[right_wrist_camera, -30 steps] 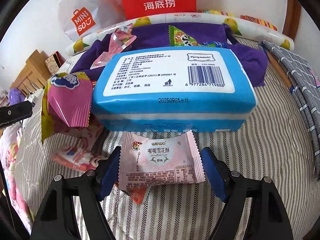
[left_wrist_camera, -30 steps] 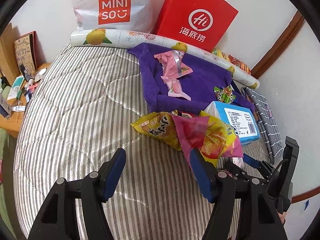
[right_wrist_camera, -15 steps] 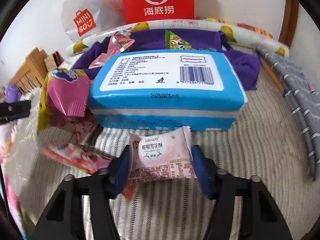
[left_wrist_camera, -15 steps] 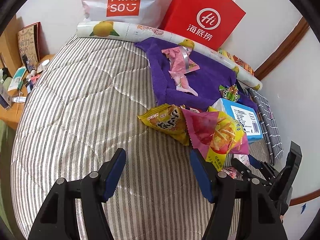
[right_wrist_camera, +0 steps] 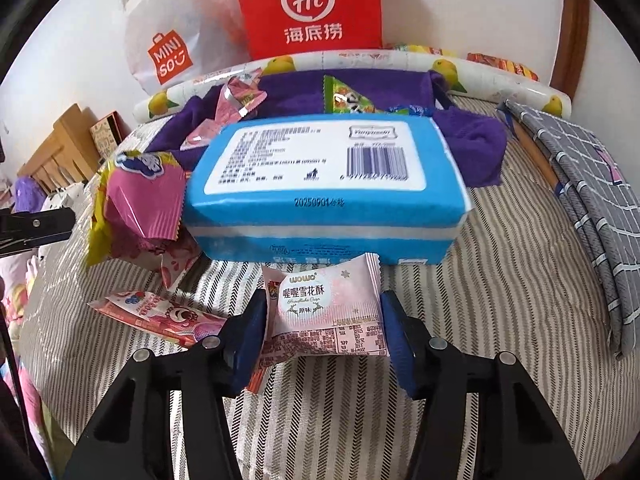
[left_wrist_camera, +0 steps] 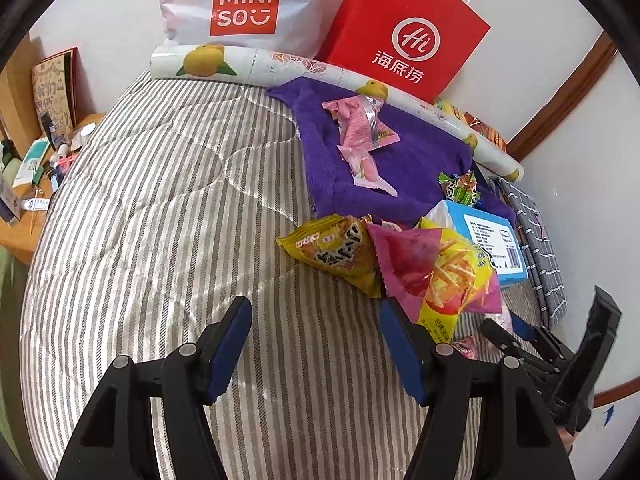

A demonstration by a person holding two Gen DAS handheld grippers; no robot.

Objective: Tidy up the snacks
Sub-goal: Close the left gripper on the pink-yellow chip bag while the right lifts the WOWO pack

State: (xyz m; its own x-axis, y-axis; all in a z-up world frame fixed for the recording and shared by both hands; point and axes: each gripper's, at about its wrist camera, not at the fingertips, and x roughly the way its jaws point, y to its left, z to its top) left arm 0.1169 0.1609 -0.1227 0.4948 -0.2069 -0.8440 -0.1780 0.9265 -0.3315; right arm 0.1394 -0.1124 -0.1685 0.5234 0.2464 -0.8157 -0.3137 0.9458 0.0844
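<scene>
Since 1 second ago the right gripper (right_wrist_camera: 323,322) has narrowed around the pink snowflake-crisp packet (right_wrist_camera: 325,309), jaws closing and pinching its sides, just before the blue tissue pack (right_wrist_camera: 324,188). Left gripper (left_wrist_camera: 314,346) stands spread, empty, over bare striped mattress (left_wrist_camera: 160,216). Packet seems light, crinkly, slippery; room lies leftward.

Black claw (right_wrist_camera: 323,322) arms, blue pads (right_wrist_camera: 250,326) – silver screws

Left view: from above its jaws, angled down across the bed (left_wrist_camera: 132,216).
Right view: low, close behind its jaws.
Shared: blue pack (left_wrist_camera: 490,236) (right_wrist_camera: 320,184), red bag (left_wrist_camera: 404,36) (right_wrist_camera: 308,4) ahead of both.
</scene>
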